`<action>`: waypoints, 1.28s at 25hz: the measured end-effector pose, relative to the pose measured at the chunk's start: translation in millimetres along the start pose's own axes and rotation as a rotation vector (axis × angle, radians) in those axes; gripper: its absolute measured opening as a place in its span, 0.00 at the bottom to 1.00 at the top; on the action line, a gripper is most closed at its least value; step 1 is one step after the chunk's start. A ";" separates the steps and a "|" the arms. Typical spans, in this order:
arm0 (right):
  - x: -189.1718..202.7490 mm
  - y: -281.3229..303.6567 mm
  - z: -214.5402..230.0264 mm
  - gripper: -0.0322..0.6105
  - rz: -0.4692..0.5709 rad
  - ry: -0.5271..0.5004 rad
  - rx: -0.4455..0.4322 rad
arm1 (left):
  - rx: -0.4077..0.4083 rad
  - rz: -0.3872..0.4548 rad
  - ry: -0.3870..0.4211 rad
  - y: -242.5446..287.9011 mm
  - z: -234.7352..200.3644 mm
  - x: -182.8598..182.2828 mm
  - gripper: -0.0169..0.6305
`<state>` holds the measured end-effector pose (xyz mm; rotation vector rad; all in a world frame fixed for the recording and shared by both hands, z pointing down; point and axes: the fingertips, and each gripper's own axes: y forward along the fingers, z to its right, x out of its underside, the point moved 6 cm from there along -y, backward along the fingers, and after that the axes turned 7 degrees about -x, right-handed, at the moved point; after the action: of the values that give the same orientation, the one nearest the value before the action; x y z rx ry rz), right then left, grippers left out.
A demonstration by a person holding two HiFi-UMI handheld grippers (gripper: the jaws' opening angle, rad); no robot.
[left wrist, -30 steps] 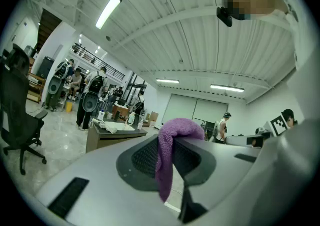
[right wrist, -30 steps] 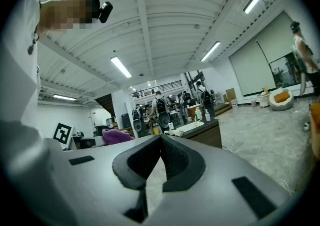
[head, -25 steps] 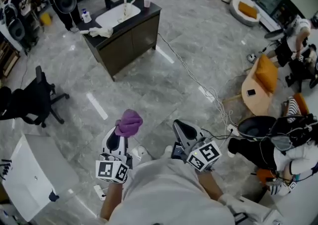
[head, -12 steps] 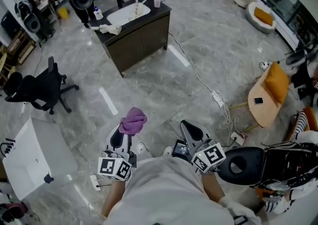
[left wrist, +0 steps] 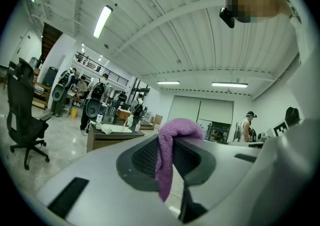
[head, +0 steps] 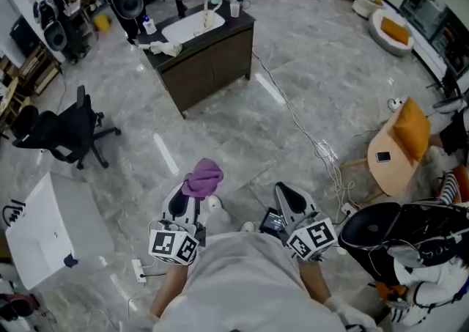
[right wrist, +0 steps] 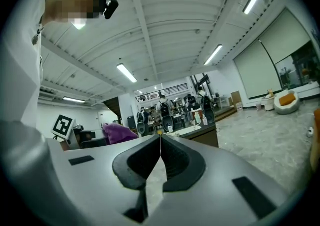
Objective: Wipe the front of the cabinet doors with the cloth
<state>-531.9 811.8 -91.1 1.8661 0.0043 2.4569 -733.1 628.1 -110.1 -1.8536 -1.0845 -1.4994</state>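
My left gripper pinches the bunched purple cloth, near; the dark cabinet doors stand shut, far off

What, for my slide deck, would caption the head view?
Left tool shut on purple cloth, right tool shut empty, dark sink cabinet ahead across the floor.

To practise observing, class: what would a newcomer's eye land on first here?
The purple cloth pinched in the left gripper, low in the head view, stands out most. Next comes the dark sink cabinet, alone on the grey floor ahead; the right gripper is shut and empty.
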 end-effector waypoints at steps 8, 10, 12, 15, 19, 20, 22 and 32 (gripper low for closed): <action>-6.5 26.4 28.3 0.09 0.010 0.008 0.066 | 0.047 -0.016 -0.013 55.9 -15.4 2.1 0.12; -9.4 41.4 40.9 0.09 0.005 0.005 0.087 | 0.064 -0.023 -0.020 80.3 -23.2 1.8 0.12; -13.1 57.1 54.6 0.09 0.005 0.013 0.113 | 0.082 -0.035 -0.024 106.6 -31.5 0.8 0.12; -24.1 84.8 73.4 0.09 0.018 0.019 0.146 | 0.111 -0.029 -0.025 147.3 -46.6 -8.9 0.12; -44.7 127.5 92.1 0.09 0.039 -0.012 0.178 | 0.154 -0.012 -0.035 204.4 -69.9 -26.6 0.12; -49.2 136.5 96.5 0.09 0.046 -0.016 0.192 | 0.171 -0.011 -0.035 217.7 -74.0 -31.3 0.12; -54.3 152.1 104.5 0.09 0.058 -0.013 0.220 | 0.209 -0.007 -0.026 239.3 -80.3 -41.0 0.12; -53.4 225.0 129.0 0.09 0.032 0.003 0.233 | 0.176 -0.042 -0.065 275.8 -132.6 -43.1 0.12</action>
<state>-403.2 580.6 -99.7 1.9622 0.2742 2.5779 -579.3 360.6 -93.1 -1.7781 -1.2506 -1.3291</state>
